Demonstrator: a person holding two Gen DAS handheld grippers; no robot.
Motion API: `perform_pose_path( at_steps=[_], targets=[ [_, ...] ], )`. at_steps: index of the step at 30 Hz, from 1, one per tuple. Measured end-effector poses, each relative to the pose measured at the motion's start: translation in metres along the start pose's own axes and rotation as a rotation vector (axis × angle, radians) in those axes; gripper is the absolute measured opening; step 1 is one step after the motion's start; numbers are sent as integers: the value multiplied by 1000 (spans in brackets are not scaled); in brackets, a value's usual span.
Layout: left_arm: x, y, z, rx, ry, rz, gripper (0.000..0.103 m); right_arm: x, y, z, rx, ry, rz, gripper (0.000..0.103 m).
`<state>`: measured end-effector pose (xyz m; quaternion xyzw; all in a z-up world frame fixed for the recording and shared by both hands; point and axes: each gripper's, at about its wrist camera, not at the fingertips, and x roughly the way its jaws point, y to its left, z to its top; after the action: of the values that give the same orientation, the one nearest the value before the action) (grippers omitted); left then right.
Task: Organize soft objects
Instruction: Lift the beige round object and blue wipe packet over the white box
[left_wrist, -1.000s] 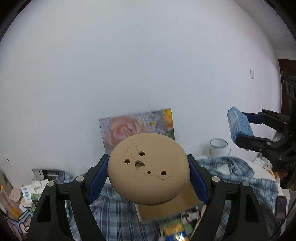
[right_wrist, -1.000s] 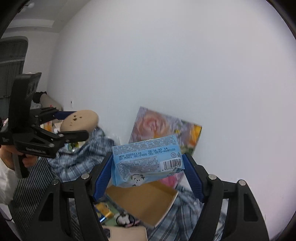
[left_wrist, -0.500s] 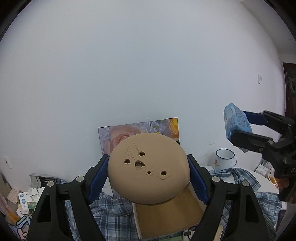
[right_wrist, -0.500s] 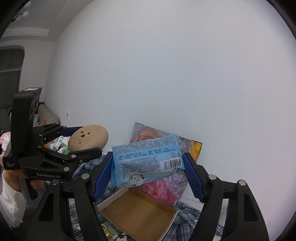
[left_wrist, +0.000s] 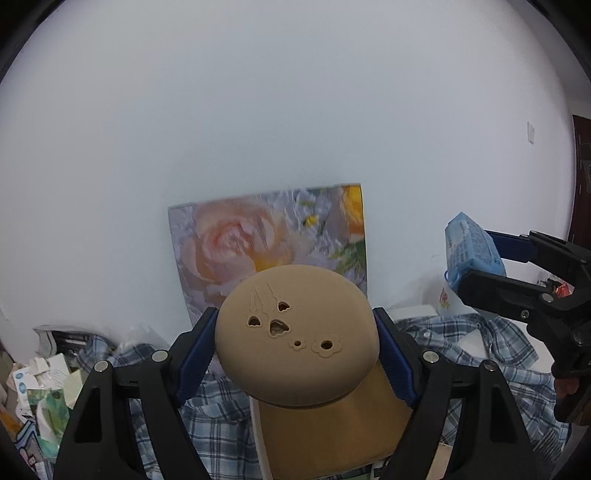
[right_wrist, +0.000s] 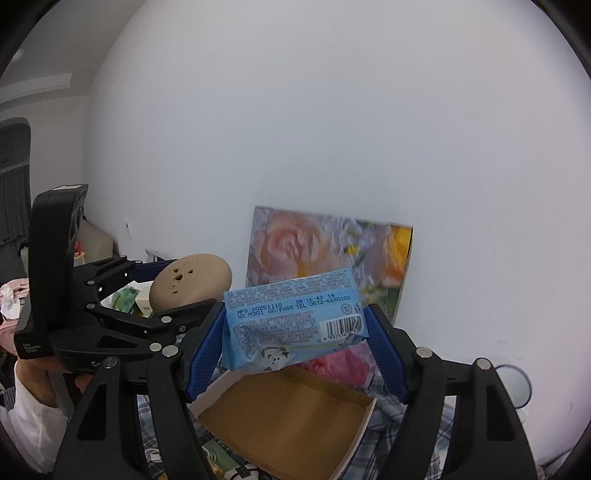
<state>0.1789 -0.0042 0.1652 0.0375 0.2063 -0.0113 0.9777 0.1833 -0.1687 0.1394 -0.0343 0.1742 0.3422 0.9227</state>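
My left gripper (left_wrist: 295, 343) is shut on a round tan soft pad (left_wrist: 295, 332) with small heart and flower cut-outs, held in the air above an open cardboard box (left_wrist: 332, 432). My right gripper (right_wrist: 295, 332) is shut on a light blue tissue pack (right_wrist: 291, 317) with a barcode, held above the same box (right_wrist: 291, 417). The right gripper and its pack (left_wrist: 469, 251) show at the right in the left wrist view. The left gripper and pad (right_wrist: 188, 280) show at the left in the right wrist view.
A rose painting (left_wrist: 266, 243) leans on the white wall behind the box. A blue plaid shirt (left_wrist: 469, 339) lies under and around the box. A white mug (right_wrist: 513, 384) stands at the right. Cartons and packets (left_wrist: 37, 384) are piled at the left.
Both grippers have moved with their loads closer to the wall and the box, which now lies right below them. The two grippers have come nearer each other.
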Motion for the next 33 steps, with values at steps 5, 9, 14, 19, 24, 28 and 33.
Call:
perform_pose_path(
  at_steps=[5,9,14,19,24,28,33],
  targets=[
    [25,0,-10,-7,50,-7,82,22,-14,-16,48,36,-3,72],
    [40,-1,-21,-11,97,-16,82,40,-19,-28,71,74,2,72],
    [58,-1,-31,-13,144,-22,82,55,-22,-40,91,112,3,72],
    [73,-3,-41,0,183,-8,82,72,-30,-54,125,149,6,72],
    [92,-5,-51,-5,217,-13,82,94,-37,-72,163,187,7,72],
    [108,-4,-60,-15,244,-18,82,111,-39,-86,167,234,-3,72],
    [124,1,-72,-41,285,-15,82,126,-42,-100,176,278,-8,72]
  ],
)
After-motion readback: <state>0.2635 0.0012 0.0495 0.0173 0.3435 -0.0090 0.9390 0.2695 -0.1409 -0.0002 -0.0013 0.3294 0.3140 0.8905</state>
